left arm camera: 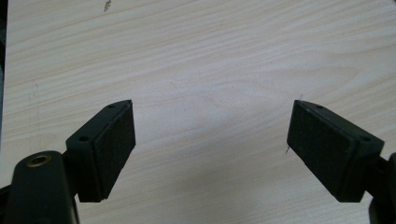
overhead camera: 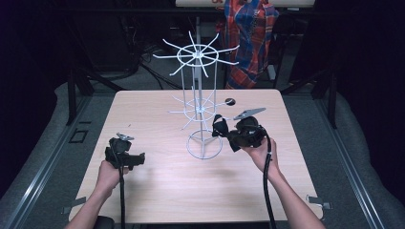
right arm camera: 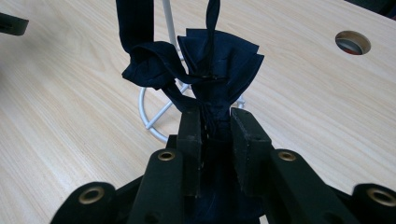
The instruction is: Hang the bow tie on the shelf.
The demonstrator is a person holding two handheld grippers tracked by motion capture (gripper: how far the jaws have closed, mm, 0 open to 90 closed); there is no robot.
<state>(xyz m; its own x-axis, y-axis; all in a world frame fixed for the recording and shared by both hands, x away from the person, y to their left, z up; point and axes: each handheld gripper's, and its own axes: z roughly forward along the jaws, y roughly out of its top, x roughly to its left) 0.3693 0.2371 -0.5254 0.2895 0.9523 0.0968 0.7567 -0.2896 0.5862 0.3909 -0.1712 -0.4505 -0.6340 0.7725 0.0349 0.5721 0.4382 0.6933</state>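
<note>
A white wire display rack point(overhead camera: 199, 102) stands upright mid-table, with two tiers of spoke hooks and a ring base point(overhead camera: 204, 145). My right gripper point(overhead camera: 225, 133) is shut on a dark navy bow tie point(overhead camera: 219, 126) just right of the rack's base. In the right gripper view the bow tie point(right arm camera: 215, 70) fans out above the clamped jaws, its strap hanging beside the rack's post point(right arm camera: 169, 25). My left gripper point(overhead camera: 138, 159) hovers low over the table's left front. Its jaws stand wide apart over bare wood, and its pads point(left arm camera: 114, 144) hold nothing.
The light wooden table point(overhead camera: 157, 186) has a round cable hole point(overhead camera: 229, 101) behind the rack. A plaid cloth point(overhead camera: 249, 33) hangs beyond the far edge. Dark floor and metal rails flank the table on both sides.
</note>
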